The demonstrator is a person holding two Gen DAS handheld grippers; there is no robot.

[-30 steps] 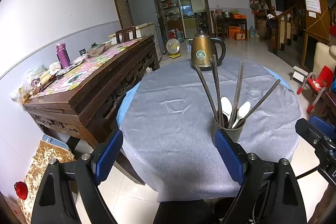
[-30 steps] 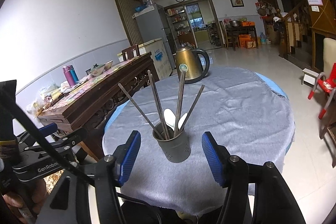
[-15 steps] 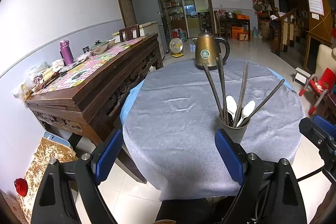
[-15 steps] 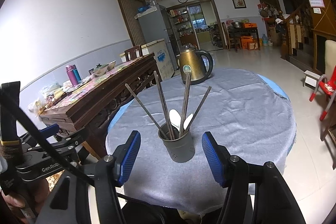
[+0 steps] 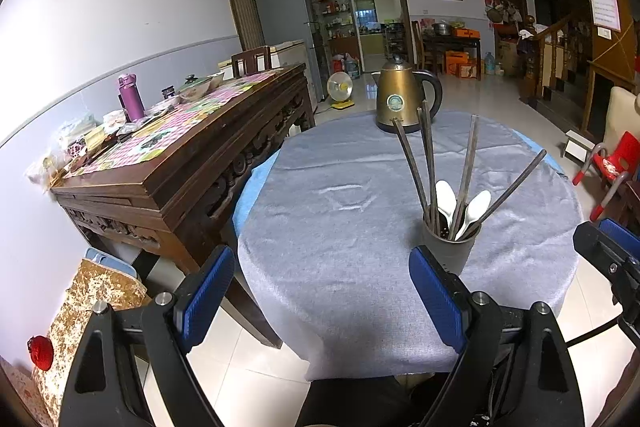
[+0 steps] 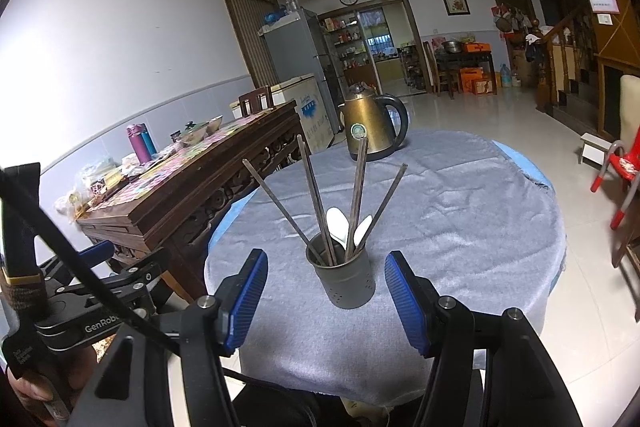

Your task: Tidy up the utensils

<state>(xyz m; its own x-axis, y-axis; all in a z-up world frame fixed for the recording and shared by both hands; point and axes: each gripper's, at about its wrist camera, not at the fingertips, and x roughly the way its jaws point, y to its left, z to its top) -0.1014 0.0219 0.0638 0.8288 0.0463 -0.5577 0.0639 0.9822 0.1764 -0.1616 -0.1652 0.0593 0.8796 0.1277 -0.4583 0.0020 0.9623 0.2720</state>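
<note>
Grey metal, pierced with small holes near its base, the holder [image 6: 343, 277] stands upright on the near part of the round table [image 6: 460, 227], which wears a grey cloth. In the right wrist view it sits dead centre, at about 12 o'clock from the right gripper [image 6: 326, 297], just beyond the blue pads and framed by the gap between them, though nothing touches it. Inside it four dark chopsticks [image 6: 316, 199] fan outward and two white spoons [image 6: 338, 223] rest bowl-up. Apart from these, the only thing on the cloth is a brass kettle [image 6: 370, 131] at the table's far edge, at 12 o'clock beyond the holder.

As I judge it, the sorting is done or nearly so: every utensil in view is in the holder and none lies loose on the cloth. At most a tidying of the splayed chopsticks remains.

The right gripper points slightly downward at the holder, jaws parted and empty. The left gripper [image 5: 322, 297] is held off the table's near-left edge, also tilted down, jaws spread wide and gripping nothing; from it the holder [image 5: 450, 247] lies at about 1 o'clock, just past its right pad. A dark sideboard [image 5: 192, 163] stands beside the table at 10 o'clock.
</note>
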